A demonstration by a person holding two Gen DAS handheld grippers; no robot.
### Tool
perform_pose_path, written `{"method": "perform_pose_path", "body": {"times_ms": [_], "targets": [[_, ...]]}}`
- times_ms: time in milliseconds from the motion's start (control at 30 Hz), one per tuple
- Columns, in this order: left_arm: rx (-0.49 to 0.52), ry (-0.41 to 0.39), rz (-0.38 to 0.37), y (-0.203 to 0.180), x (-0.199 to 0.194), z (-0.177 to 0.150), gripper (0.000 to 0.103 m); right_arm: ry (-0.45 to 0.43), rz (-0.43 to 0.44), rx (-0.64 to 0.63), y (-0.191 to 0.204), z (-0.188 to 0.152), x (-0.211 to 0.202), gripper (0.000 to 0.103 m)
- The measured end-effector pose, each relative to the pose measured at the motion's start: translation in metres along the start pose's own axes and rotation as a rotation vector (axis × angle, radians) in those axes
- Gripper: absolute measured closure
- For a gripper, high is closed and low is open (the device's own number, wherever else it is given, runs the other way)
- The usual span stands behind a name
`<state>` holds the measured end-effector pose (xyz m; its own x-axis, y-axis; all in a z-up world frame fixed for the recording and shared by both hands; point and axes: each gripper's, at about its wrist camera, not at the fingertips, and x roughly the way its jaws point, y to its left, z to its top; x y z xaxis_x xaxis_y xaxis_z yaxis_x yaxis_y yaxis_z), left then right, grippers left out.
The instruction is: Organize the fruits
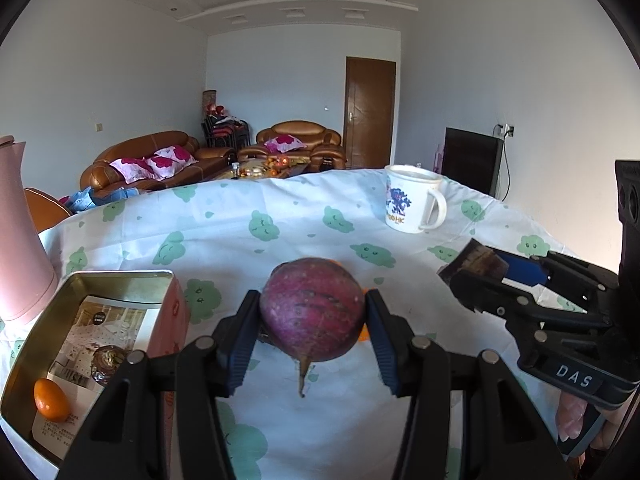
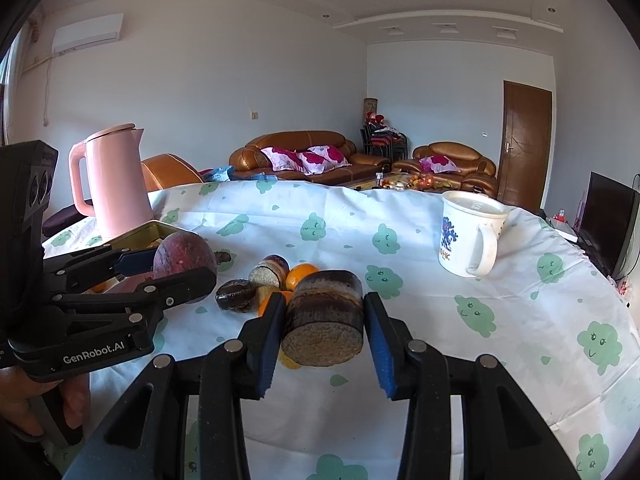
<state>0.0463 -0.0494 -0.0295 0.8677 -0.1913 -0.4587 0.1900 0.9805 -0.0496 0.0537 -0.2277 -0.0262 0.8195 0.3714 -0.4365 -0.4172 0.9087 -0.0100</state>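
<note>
My left gripper is shut on a round purple-red fruit with a short stem, held above the tablecloth. It also shows in the right wrist view. My right gripper is shut on a brown round cake-like piece, seen from the left wrist as well. An open metal tin at the left holds a small orange and a dark piece. On the table lie two brown pieces and an orange.
A pink kettle stands at the table's left, behind the tin. A white mug stands at the right. The green-patterned tablecloth covers the round table. Sofas and a door are far behind.
</note>
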Motion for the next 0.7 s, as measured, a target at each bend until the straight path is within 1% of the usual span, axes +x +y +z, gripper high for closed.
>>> {"method": "perform_pose_path", "body": {"times_ms": [700], "targets": [[0.001,-0.072,0.022,0.001,-0.013,-0.001,0.049,-0.063,0.011,-0.004,0.000,-0.001,-0.011,0.061]]}}
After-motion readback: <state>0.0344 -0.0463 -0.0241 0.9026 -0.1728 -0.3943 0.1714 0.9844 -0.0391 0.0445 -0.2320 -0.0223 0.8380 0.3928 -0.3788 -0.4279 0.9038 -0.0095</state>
